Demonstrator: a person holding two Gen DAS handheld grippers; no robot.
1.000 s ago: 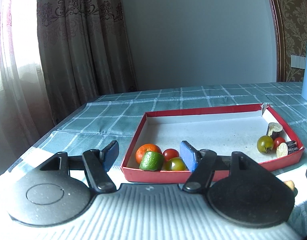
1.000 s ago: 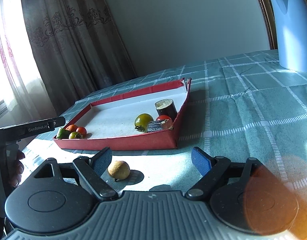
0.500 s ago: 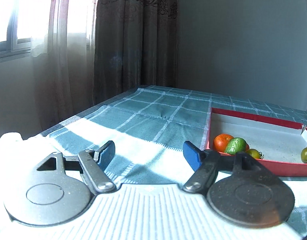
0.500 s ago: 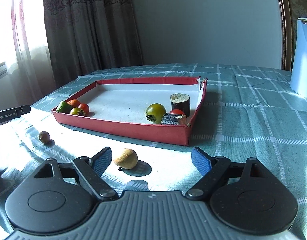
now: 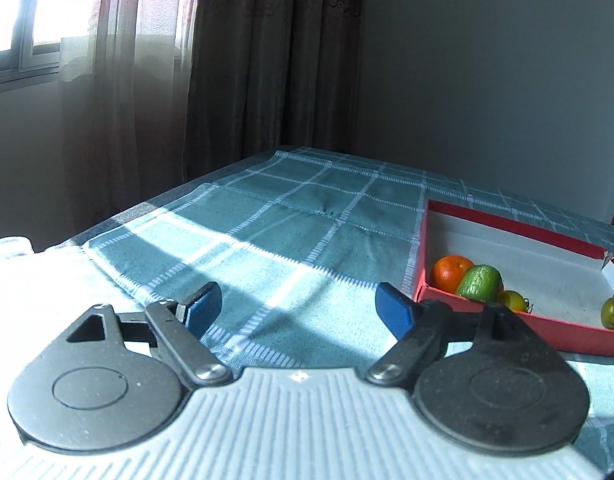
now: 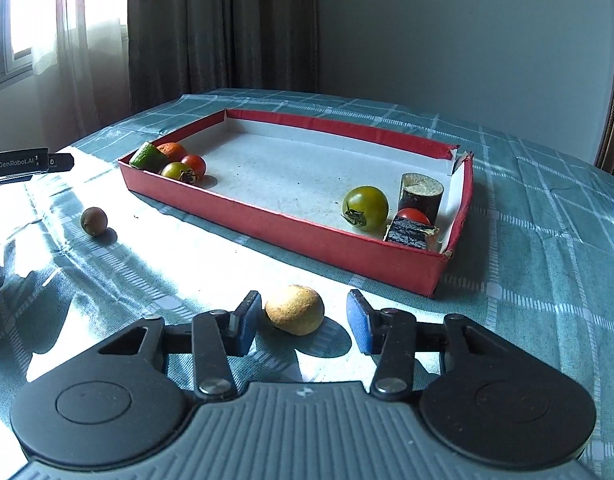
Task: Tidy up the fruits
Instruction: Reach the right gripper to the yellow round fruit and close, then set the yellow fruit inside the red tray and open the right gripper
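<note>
Your right hand-held gripper sits low over the desk, its jaws closing around a tan round fruit. The left pad is just beside the fruit; the right pad is still apart from it, so nothing is pinched yet. Your left hand-held gripper is spread wide and opening, with only the checked cloth between its pads. The red tray holds an orange, a green fruit, tomatoes and dark cut pieces. A small brown fruit lies loose on the desk, left of the tray.
</note>
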